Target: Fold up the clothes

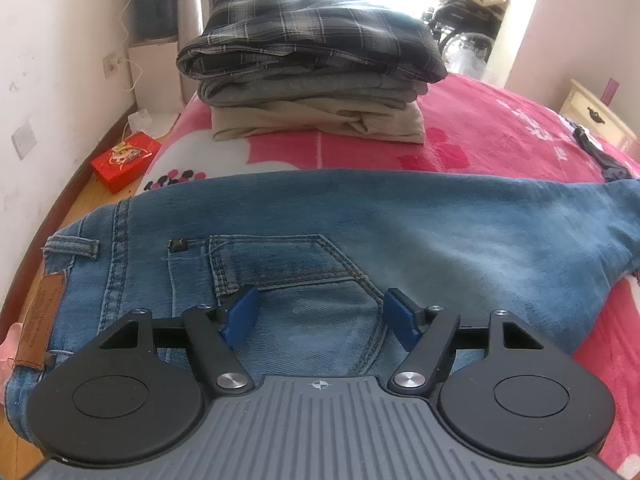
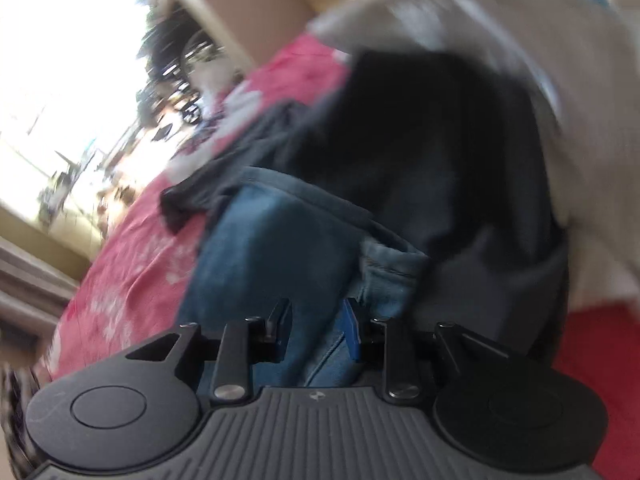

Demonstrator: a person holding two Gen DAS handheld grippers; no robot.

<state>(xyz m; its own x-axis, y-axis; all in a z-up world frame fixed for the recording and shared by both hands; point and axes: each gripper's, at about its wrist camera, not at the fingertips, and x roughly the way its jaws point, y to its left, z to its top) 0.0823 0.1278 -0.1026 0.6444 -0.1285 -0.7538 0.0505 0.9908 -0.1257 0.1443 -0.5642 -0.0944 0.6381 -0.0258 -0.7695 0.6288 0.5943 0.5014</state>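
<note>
The blue jeans (image 1: 320, 232) lay across the near bed (image 1: 500, 128) below the left gripper (image 1: 320, 316), jaws wide over the back pocket (image 1: 288, 264), while the right gripper (image 2: 316, 330) pinched a leg end, best carried over level so hems would meet the waistband squarely.

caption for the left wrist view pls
Open left gripper poised over jeans on bed, folded stack behind.

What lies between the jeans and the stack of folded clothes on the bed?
In the left wrist view, only bare pink-and-white blanket separates the jeans from the stack of folded clothes; nothing else lies there.
</note>
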